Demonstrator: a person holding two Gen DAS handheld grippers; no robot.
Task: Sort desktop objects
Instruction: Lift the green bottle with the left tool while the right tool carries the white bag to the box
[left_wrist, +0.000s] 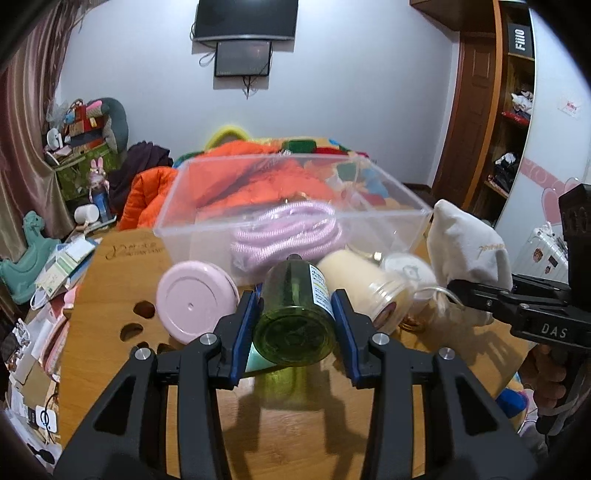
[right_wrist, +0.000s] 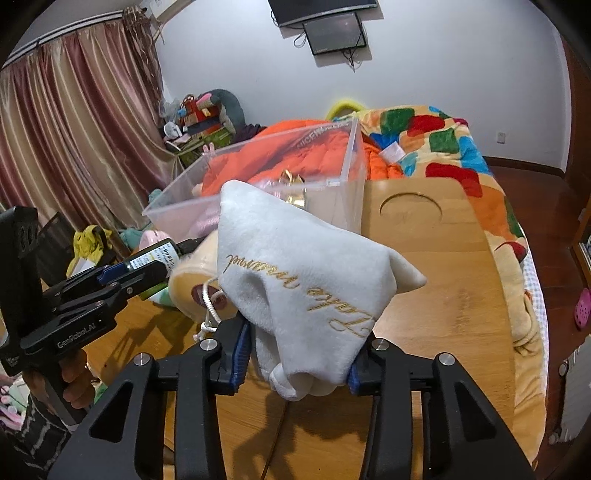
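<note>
Green translucent plastic bottle (left_wrist: 295, 325) lies clamped base-first between the blue pads of the left tool (left_wrist: 295, 332), just above the wooden counter (left_wrist: 295, 424) near its front edge. White plush drawstring pouch with gold script (right_wrist: 306, 291) is pinched at its lower end by the right tool (right_wrist: 299, 363), its body standing up over the counter's middle. Both tools are closed on their loads.

Behind them, toward the counter's far edge, stands one clear plastic storage box (left_wrist: 229, 236), open-topped, with one coil of pink rope (left_wrist: 288, 232) already inside. A gold item shows through the box wall but is too unclear to name.

Judging by the layout, the step in hand is the pick-up: two desktop items gripped at once, neither yet in the box. The next move likely calls for lifting each load clear of the box rim, carrying it over the opening, and spreading the pads only once it hangs inside; the pouch is limp and may snag on the rim.

Counted on the counter beside the box: one round pink lidded container (left_wrist: 195, 301), one cream cylindrical jar lying on its side (left_wrist: 365, 284), and one pale round object (left_wrist: 406, 273) partly hidden behind it.
</note>
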